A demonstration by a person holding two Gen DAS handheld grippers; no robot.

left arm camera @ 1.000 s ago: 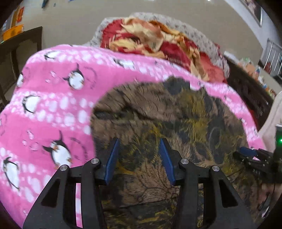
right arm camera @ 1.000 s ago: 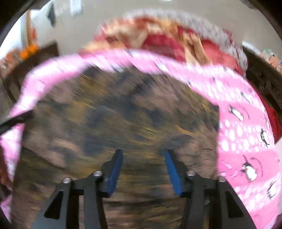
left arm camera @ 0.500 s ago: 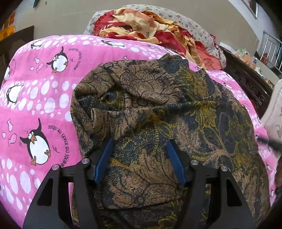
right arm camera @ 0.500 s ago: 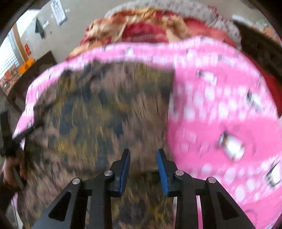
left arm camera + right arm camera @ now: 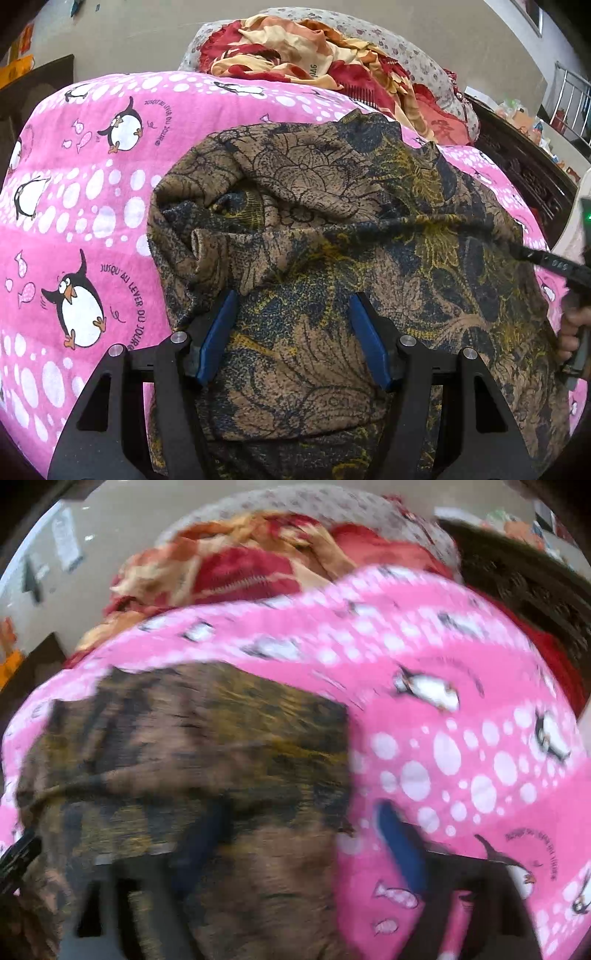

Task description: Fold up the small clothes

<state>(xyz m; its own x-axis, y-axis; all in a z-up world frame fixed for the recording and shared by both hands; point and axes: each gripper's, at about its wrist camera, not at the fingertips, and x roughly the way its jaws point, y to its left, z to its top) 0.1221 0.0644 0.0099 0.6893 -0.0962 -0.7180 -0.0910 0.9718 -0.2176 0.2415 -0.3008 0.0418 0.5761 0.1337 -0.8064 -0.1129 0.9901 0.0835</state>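
Both wrist cameras look steeply down, close over the bed (image 5: 92, 206); both views share the garment (image 5: 332, 229) and pillows (image 5: 406, 55).

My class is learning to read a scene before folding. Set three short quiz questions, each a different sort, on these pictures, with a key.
1. True or false: the sheet under the garment is plain white.
2. What lies past the sheet's far edge? A: a red and orange cloth pile. B: a basket. C: shoes.
3. Fill in: the sheet is printed with ____.
Key: 1 false, it is pink; 2 A; 3 penguins.
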